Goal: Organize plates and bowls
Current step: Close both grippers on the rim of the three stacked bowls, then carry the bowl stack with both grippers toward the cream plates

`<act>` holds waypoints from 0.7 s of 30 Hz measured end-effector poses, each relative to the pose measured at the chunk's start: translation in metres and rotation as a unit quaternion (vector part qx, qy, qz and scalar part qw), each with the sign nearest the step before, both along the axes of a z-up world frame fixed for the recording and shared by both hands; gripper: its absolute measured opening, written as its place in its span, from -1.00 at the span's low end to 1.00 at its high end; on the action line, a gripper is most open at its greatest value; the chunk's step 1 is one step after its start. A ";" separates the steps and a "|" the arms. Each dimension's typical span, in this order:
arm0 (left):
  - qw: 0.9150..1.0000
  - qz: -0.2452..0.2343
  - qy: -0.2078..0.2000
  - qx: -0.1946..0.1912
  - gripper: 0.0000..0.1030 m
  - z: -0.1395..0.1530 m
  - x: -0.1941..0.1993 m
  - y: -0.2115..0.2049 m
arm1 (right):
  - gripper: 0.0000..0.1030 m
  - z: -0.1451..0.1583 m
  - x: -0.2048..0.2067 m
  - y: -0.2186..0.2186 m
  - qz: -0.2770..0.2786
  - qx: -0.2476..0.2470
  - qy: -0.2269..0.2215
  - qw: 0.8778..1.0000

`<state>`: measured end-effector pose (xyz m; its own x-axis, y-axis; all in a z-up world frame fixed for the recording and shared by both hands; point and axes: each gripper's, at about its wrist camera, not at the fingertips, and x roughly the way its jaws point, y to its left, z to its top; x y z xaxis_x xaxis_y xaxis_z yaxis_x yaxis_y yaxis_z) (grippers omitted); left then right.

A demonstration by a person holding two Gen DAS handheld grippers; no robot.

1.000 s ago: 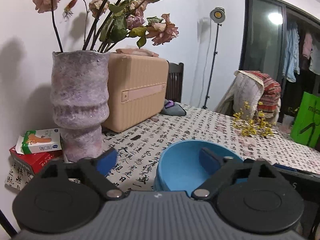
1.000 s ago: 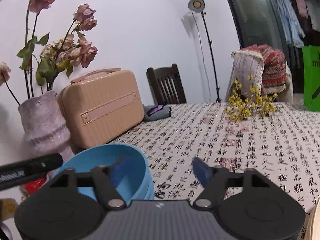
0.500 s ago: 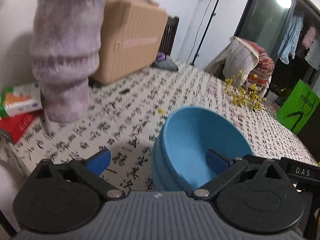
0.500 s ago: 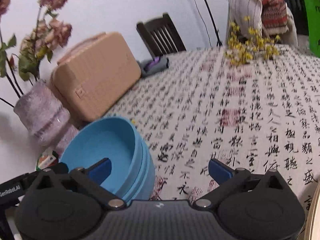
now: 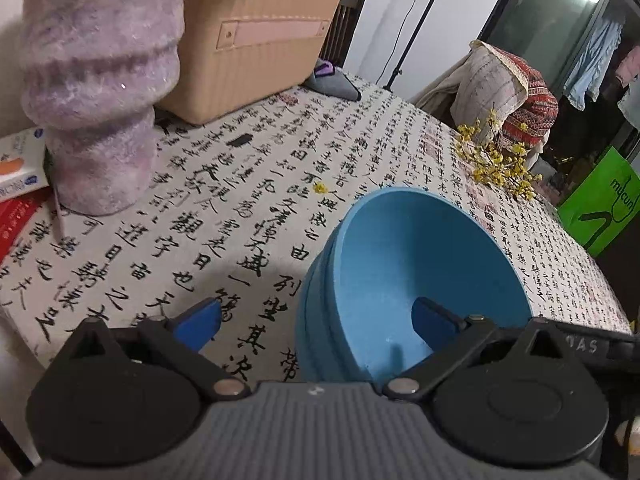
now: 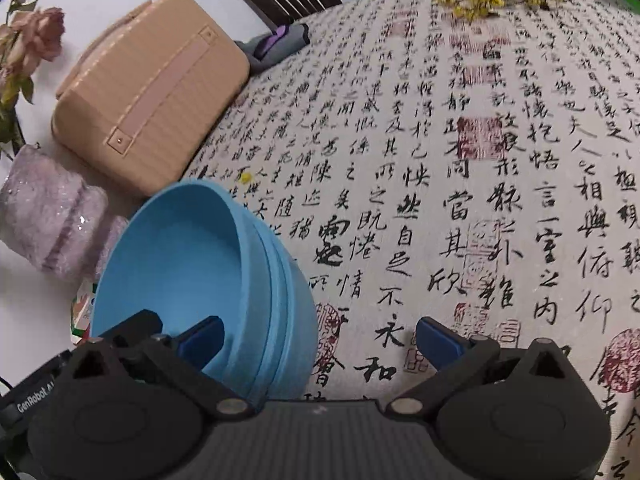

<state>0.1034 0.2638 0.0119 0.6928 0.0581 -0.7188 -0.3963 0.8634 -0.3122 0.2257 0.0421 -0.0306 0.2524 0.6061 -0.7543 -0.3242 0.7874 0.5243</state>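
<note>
A nested stack of blue bowls (image 5: 420, 256) stands on the calligraphy tablecloth (image 5: 240, 184). My left gripper (image 5: 316, 320) is open and straddles the stack's near left wall, with its right finger (image 5: 434, 320) inside the top bowl and the other outside. In the right wrist view the same bowls (image 6: 172, 248) sit at lower left. My right gripper (image 6: 320, 340) straddles their right wall, its left finger (image 6: 202, 338) inside. Its jaws are closing slightly, the pads clear of the wall. Both grippers point steeply down.
A purple vase (image 5: 96, 80) and a tan case (image 5: 256, 40) stand at the table's far left, with boxes (image 5: 16, 168) beside the vase. Yellow blossoms (image 5: 496, 160) and a grey pouch (image 5: 332, 80) lie farther back. A green bag (image 5: 600, 204) stands off the table's right edge.
Both grippers tipped down toward the table and sank around the bowls, which now fill more of each view. The right gripper's jaws spread wider than a second ago.
</note>
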 end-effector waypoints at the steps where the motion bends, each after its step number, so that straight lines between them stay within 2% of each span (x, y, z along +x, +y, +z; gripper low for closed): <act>1: 1.000 -0.001 0.001 -0.005 1.00 -0.002 0.002 0.001 | 0.90 -0.002 0.000 0.001 0.001 0.000 0.004 1.000; 6: 0.999 -0.003 0.008 -0.035 1.00 -0.011 0.007 0.004 | 0.78 -0.008 0.005 0.007 0.004 0.010 0.024 1.000; 7: 0.999 -0.004 0.007 -0.041 1.00 -0.012 0.007 0.005 | 0.69 -0.009 0.006 0.008 0.005 0.012 0.026 1.000; 12: 0.998 -0.013 -0.002 -0.061 0.99 -0.016 0.006 0.005 | 0.61 -0.013 0.007 0.017 0.016 0.019 0.037 0.999; 14: 0.998 -0.016 -0.003 -0.065 0.91 -0.017 0.006 0.004 | 0.43 -0.014 0.007 0.020 0.017 0.023 0.037 0.999; 17: 0.998 -0.017 -0.003 -0.063 0.76 -0.018 0.006 0.004 | 0.32 -0.014 0.008 0.023 0.011 0.030 0.044 0.999; 21: 0.998 -0.018 0.005 -0.060 0.54 -0.020 0.007 0.006 | 0.03 -0.016 0.008 0.023 0.003 0.048 0.059 0.997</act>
